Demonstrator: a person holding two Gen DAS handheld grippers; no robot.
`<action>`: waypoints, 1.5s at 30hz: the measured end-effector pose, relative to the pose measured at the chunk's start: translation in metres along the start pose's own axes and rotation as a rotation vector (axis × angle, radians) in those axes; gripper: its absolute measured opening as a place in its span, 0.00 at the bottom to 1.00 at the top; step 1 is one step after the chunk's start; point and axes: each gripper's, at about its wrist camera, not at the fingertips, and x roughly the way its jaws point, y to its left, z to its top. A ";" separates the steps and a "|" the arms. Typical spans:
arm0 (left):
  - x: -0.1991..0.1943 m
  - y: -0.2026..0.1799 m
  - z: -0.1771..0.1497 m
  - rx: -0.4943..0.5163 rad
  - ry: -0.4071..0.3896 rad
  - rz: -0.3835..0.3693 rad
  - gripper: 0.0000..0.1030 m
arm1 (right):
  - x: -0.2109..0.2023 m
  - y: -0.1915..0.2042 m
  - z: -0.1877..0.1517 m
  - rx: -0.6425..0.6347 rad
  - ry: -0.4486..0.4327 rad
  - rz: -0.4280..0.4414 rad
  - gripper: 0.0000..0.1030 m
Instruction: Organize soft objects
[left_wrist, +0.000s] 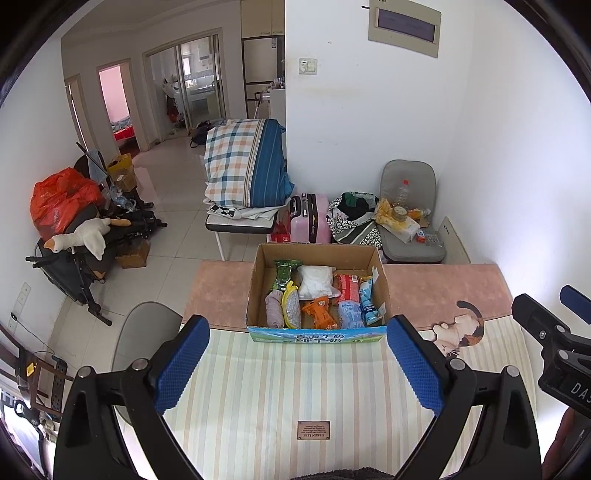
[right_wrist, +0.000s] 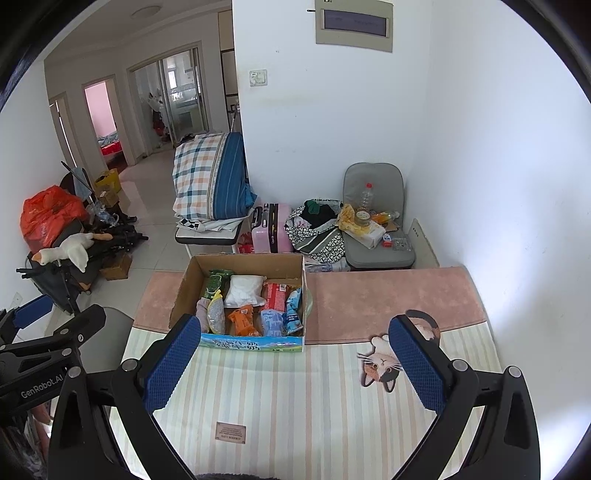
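An open cardboard box (left_wrist: 258, 280) stands on the table and holds several soft packets: a white pouch (left_wrist: 317, 282), an orange packet (left_wrist: 319, 314), a red packet (left_wrist: 346, 288), a blue packet (left_wrist: 349, 314), a yellow-rimmed scrubber (left_wrist: 290, 308) and a grey cloth (left_wrist: 274, 313). The box also shows in the right wrist view (right_wrist: 184, 291). My left gripper (left_wrist: 297, 339) is open and empty, just in front of the box. My right gripper (right_wrist: 295, 336) is open and empty, in front of the box's right corner.
A striped tablecloth (left_wrist: 295, 387) with a cat print (right_wrist: 384, 363) covers the near table, and a pink mat (right_wrist: 388, 295) the far part. Behind the table are a grey chair (left_wrist: 410, 221), a pink suitcase (left_wrist: 310, 218), a folded quilt (left_wrist: 243, 166) and a white wall.
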 end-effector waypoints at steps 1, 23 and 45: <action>0.000 0.000 0.000 0.000 0.000 0.001 0.96 | 0.000 0.000 0.000 0.001 -0.001 0.001 1.00; -0.008 0.006 0.004 0.003 -0.013 -0.016 0.96 | 0.001 0.000 0.000 0.000 -0.019 0.006 1.00; -0.011 0.010 0.004 0.000 -0.021 -0.011 0.96 | -0.001 0.002 -0.003 -0.002 -0.022 0.008 1.00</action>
